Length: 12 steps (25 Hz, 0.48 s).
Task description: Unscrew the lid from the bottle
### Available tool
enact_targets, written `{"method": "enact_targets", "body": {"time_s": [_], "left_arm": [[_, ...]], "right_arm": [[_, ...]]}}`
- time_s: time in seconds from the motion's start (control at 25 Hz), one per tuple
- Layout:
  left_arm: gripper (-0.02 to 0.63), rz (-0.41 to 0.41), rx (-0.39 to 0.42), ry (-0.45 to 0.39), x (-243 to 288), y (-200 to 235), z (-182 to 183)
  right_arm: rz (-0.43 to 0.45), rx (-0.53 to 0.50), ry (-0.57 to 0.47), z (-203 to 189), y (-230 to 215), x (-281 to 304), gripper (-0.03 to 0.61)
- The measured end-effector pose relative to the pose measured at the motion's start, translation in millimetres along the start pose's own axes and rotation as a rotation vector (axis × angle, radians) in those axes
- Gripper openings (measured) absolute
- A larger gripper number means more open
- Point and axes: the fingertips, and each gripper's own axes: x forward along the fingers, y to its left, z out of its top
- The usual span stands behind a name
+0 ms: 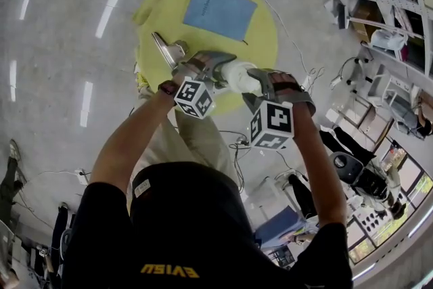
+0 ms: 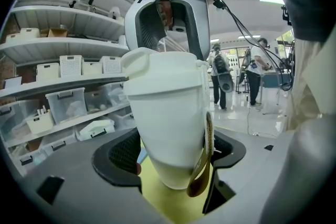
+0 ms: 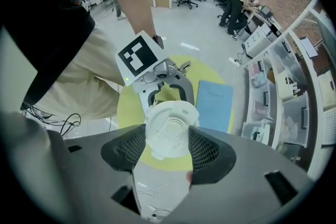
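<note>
Because a screw lid only turns if the body under it is held fast, the left claw [image 1: 218, 69] comes in from the side and is clamped across the white bottle [image 1: 238, 76]. The bottle stands upright between its pads, up in the air rather than resting on anything. Just right of that claw and over the bottle's top, the right claw [image 1: 260, 88] points straight down with its pads closed on opposite sides of the lid [image 3: 169, 130]. I read that as the twisting grip, with one hand anchoring and the other turning. The lid looks seated on the bottle, so I judge the unscrewing is not yet done.

From the head view I get only the two claws meeting at the bottle, well above the round yellow worktop [image 1: 260, 34] and the blue notebook [image 1: 220, 9] lying on it. Where the pads touch is hidden there.

The left gripper view gives the bottle's side. It shows the tapering body between the meshed pads, and a brown strap [image 2: 202, 165] hanging at the right-hand pad, perhaps pinched against the wall. It also shows the other claw capping the top, with shelves [image 2: 58, 55] of bins behind.

The right gripper view alone shows the lid's moulded top face, with both pads touching its rim. Directly beyond the lid it shows the left claw below.
</note>
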Motion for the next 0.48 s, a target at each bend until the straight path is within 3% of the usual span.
{"method": "enact_targets", "body": {"time_s": [0.08,0.16,0.4,0.48], "left_arm": [[0.385,0.007,-0.005,0.002,-1,0,-3],[0.383,0.012,-0.015,0.007,-2,-1,-4],[0.381,0.005,-0.026,0.022,-1,-2,-2],[0.38,0.004,-0.03,0.028,-1,-2,-2]], "right_arm": [[-0.004,0.05,-0.009,2,-1,1,0.255],[-0.006,0.199,-0.057,3,-1,-3,0.256],[-0.048,0.927,-0.237,-2,-14,-18,0.314],[-0.086,1.092,-0.251,-5,-21,-17,0.316]]}}
